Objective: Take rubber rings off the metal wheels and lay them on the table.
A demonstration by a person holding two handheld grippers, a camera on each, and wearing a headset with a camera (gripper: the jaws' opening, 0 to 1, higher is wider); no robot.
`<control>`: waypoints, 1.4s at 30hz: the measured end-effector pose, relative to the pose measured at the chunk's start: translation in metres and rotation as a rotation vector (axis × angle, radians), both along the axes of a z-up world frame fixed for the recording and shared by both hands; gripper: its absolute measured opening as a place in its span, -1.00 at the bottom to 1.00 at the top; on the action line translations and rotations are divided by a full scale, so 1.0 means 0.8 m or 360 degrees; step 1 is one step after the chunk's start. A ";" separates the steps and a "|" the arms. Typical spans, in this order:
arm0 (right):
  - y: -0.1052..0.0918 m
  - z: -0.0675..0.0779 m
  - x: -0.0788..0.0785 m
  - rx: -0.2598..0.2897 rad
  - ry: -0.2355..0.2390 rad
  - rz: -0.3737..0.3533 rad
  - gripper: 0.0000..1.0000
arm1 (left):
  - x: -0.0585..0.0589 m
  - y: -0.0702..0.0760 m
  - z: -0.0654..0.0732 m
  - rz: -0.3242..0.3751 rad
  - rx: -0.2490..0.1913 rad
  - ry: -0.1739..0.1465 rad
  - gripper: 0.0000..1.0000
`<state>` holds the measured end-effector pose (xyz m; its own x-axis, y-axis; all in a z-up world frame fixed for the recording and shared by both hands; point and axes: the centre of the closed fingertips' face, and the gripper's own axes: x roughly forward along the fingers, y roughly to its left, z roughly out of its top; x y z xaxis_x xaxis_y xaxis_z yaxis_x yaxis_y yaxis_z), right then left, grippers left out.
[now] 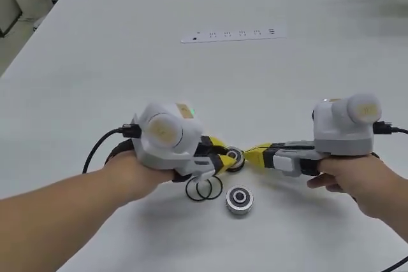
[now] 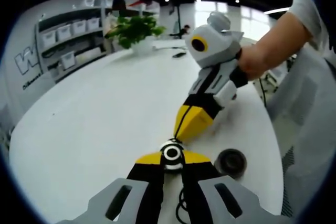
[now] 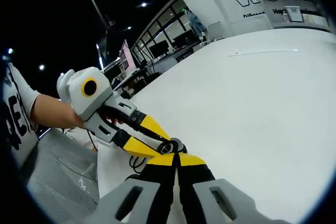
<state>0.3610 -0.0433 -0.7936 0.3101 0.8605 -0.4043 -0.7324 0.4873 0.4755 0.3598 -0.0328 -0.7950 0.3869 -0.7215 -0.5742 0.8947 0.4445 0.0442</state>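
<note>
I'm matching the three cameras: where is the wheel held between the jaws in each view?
Head view: the wheel, below centre, between the yellow jaws.
Left gripper view: the wheel, below centre, at the jaw tips.
Right gripper view: the wheel, below centre.
Shared landmark: the white table.

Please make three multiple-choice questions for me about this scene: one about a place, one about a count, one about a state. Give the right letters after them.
1. Where does the loose wheel lie?
A) on the table, beside the rings
B) stacked on top of the rings
C) at the table's far edge

2. How many black rings lie on the table?
A) one
B) two
C) four

3. What state is the left gripper in?
A) open and empty
B) shut on a wheel
C) shut on a ring

Answers:
1 A, in the head view it rests just beside the rings.
2 B, two overlapping loops show there.
3 B, in the left gripper view its yellow jaws clamp that wheel.
</note>
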 end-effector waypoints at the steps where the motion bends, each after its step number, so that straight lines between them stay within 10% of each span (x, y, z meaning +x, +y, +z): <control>1: 0.000 0.001 -0.001 -0.0001 0.0001 0.0000 -1.00 | 0.000 0.000 0.000 0.0004 0.0003 -0.0003 -0.76; 28: 0.025 0.025 -0.023 0.0067 -0.0068 0.0161 -1.00 | -0.003 -0.003 -0.001 -0.0003 0.0028 -0.0024 -0.76; 42: 0.014 0.023 -0.016 0.0184 0.0100 0.0026 -1.00 | -0.003 -0.003 0.000 0.0013 0.0015 -0.0013 -0.75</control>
